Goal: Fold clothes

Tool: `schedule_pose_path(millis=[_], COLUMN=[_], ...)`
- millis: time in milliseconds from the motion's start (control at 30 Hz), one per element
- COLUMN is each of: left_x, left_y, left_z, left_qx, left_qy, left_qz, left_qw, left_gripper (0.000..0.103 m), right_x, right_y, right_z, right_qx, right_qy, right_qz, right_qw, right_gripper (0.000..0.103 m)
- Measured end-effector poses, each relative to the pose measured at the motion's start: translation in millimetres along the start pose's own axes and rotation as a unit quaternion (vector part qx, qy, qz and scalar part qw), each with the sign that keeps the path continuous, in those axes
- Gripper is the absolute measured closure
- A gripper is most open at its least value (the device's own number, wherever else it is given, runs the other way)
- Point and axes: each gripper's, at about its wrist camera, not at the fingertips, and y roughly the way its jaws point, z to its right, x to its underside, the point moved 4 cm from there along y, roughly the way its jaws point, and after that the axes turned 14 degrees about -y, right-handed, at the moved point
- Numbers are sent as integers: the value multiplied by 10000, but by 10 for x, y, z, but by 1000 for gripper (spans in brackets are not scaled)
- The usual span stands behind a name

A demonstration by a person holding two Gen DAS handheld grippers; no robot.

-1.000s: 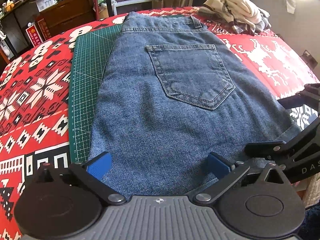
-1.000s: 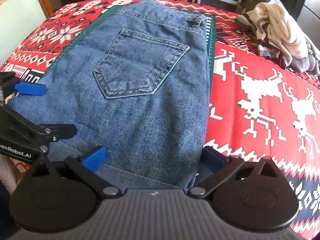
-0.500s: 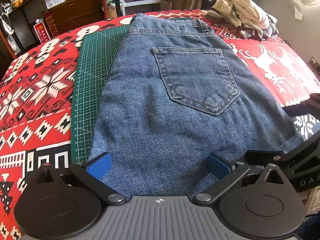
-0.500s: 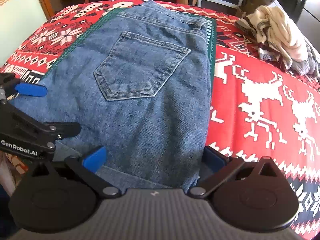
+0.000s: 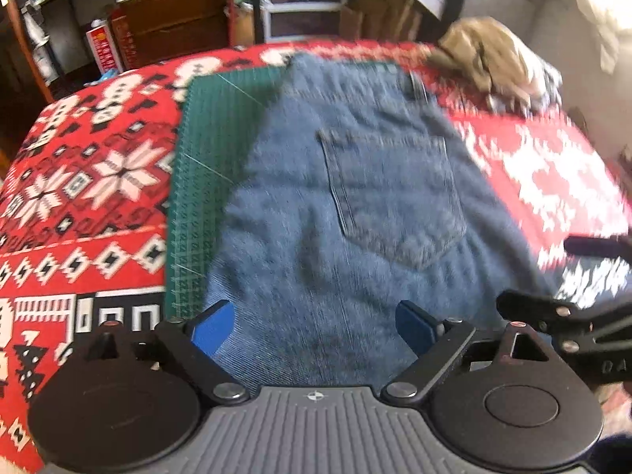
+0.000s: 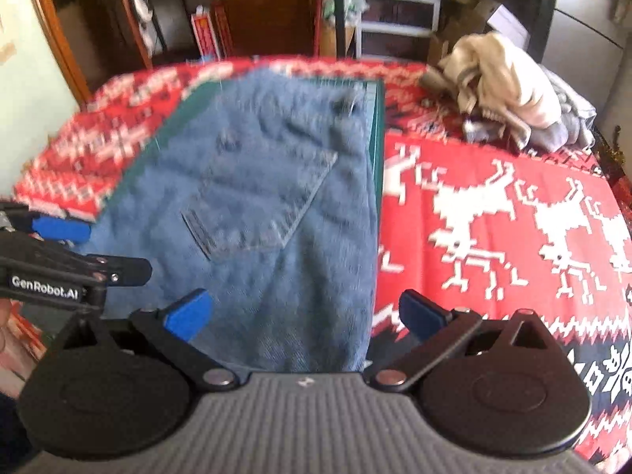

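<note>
Lying flat on green cutting mat (image 5: 205,150), back pocket (image 5: 391,197) facing up: folded jeans (image 5: 316,237), waistband at far edge, near edge reaching both grippers. Mat itself resting on red/white/black patterned cloth (image 5: 87,181) w/ snowflake motifs at left, white deer motifs at right (image 6: 486,213).

Left gripper (image 5: 316,326): jaws standing wide apart, blue pads (image 5: 213,326) hovering over near part of denim, nothing clamped btwn them. Contact w/ fabric: cannot tell, both views motion-blurred.

Right gripper (image 6: 306,312): jaws likewise spread wide, gripping nothing; left pad (image 6: 187,314) sitting over denim, right pad over patterned cloth, straddling the jeans' right edge.

Showing in right wrist view at near left: side of left gripper, white lettering reading "GenRobot.AI" (image 6: 44,281). Showing in left wrist view at near right: part of right gripper, lettering cut off, only "DA" legible.

Sitting at far right corner, well apart from jeans: heap of beige/grey clothes (image 6: 509,91). Standing beyond table: wooden cabinet (image 5: 170,23), white drawer unit (image 6: 399,12). Red label by cabinet: text too blurred to read.
</note>
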Motion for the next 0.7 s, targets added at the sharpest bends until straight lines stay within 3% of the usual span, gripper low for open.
schedule_pose_path(millis=[100,200,267,300,333,367,433,500,700], left_x=[-82,-83,-57,-37,-25,-17,-1,14,106], left_y=[-178,-263,-249,-226,-202,-172,-114,-66,151], left_z=[-60,-134,-197,-232,-257,-276,-309,-312,-348], left_qx=[38,20,72,120,167,231,346,389,297], left_qy=[-248,-355,-438,-492,-526,-552,-597,-574,-463], left_qz=[162,267,196,115,44,-15,-126,-146,-394], left_qw=[9996,9990,9988,9987,9985,9982,9975,9975,9977], left_gripper=[17,28,36,46,59,63,78,86,87], right_x=[-80,-121,-118,-118,-112,-105,-108,-121,18], right_y=[-164,-279,-287,-272,-240,-205,-113,-9,322], right_z=[30,38,24,15,-3,-23,-59,-121,-124], right_qx=[91,37,-22,-34,-27,-17,51,61,59], right_qy=[104,243,299,317,283,239,180,70,-89], right_qz=[283,411,434,423,375,320,203,181,-166], right_qw=[9995,9989,9986,9986,9989,9992,9996,9998,9998], right_gripper=[4,17,37,45,66,82,92,96,100])
